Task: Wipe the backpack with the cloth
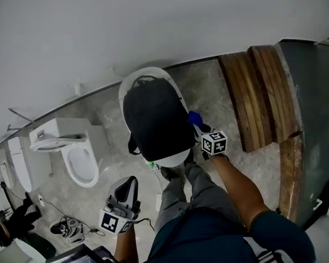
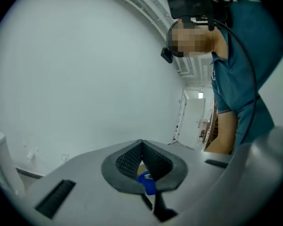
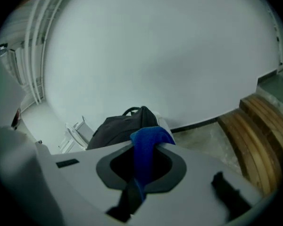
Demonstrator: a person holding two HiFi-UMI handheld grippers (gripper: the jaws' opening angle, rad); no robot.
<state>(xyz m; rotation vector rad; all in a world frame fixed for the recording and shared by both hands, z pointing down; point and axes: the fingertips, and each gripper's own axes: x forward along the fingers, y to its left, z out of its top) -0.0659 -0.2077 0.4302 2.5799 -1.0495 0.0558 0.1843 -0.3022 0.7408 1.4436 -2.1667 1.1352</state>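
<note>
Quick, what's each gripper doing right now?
Left gripper: jaws shut, gripping nothing I can make out.
Right gripper: jaws shut on the blue cloth.

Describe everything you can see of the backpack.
The backpack is black, soft fabric by its look, rounded and full. It lies flat on a white oval seat, carry handle toward the wall, a strap loop sticking out at its lower left. The blue cloth in the right gripper is at its right edge; contact unclear.

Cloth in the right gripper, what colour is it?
The cloth is solid blue, clearest in the right gripper view.
</note>
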